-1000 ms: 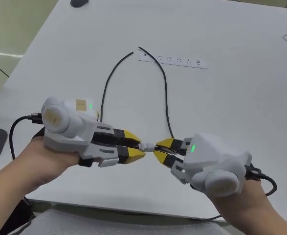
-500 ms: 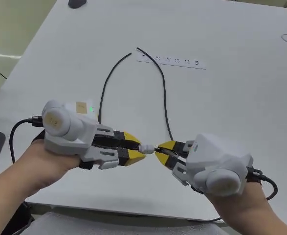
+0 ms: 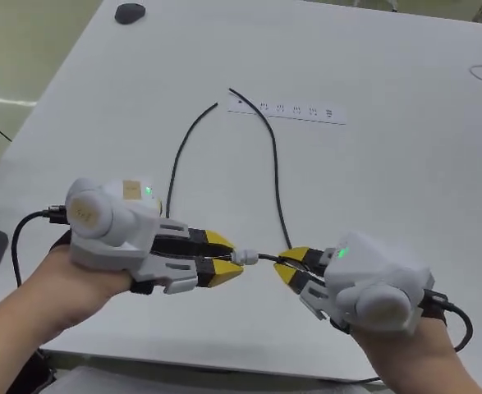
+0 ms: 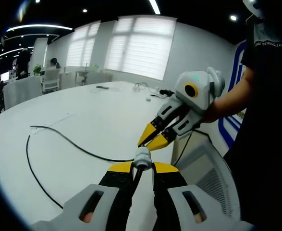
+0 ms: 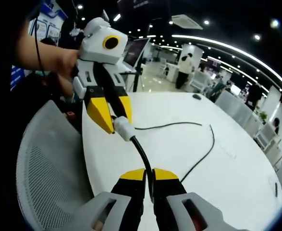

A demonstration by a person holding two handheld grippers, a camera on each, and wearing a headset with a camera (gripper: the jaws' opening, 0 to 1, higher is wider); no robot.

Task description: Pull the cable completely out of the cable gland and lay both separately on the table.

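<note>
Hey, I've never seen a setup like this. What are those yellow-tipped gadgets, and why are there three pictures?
There is no robot here: a person holds a two-jaw gripper in each hand. The head view comes from a headset camera looking down at a white table. The two round pictures come from a camera riding on each gripper, looking along its jaws. The left gripper is shut on a small white cable gland. The right gripper pinches the black cable just beside the gland. Both ends of the cable trail across the table towards a printed strip.
</note>
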